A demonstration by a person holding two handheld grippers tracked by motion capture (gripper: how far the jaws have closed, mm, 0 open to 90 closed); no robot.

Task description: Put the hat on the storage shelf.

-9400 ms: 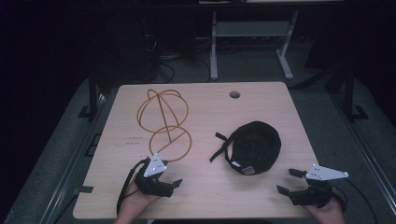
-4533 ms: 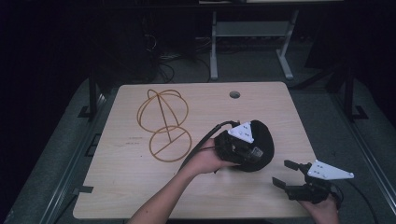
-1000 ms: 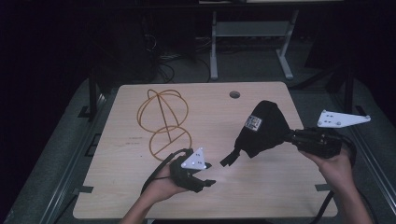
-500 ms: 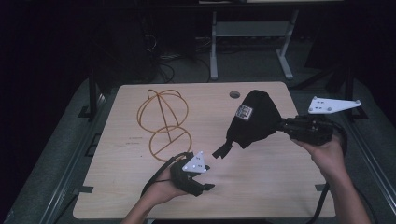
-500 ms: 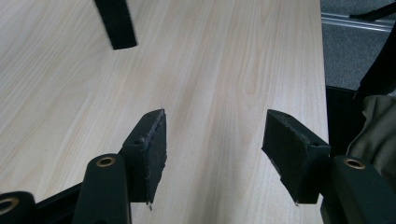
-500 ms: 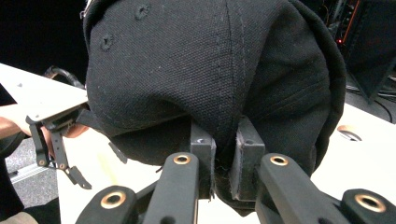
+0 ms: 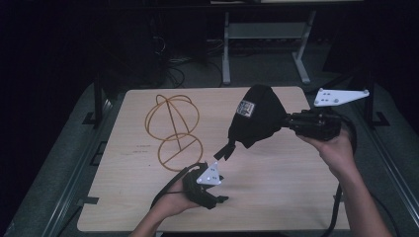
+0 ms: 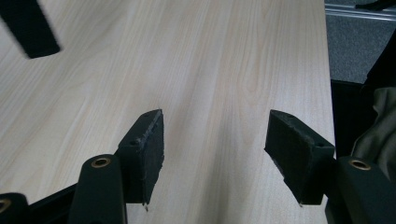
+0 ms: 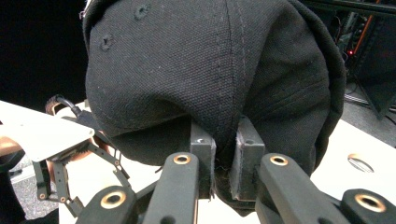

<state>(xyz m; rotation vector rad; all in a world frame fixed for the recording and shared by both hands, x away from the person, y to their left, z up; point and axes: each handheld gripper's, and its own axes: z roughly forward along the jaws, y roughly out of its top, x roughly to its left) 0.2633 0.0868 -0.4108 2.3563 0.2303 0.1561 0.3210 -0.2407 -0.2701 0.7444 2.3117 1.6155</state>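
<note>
One wire stand (image 7: 172, 129) left of cap (image 7: 257, 114), table (image 7: 276, 192)

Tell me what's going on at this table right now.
A person is working with a handheld gripper in each hand. The right gripper is clamped on a black cap and holds it up above the wooden table. The left gripper sits low near the table's front edge; its jaws have just been opening, with nothing between them. An orange wire stand rests at the table's left.
</note>
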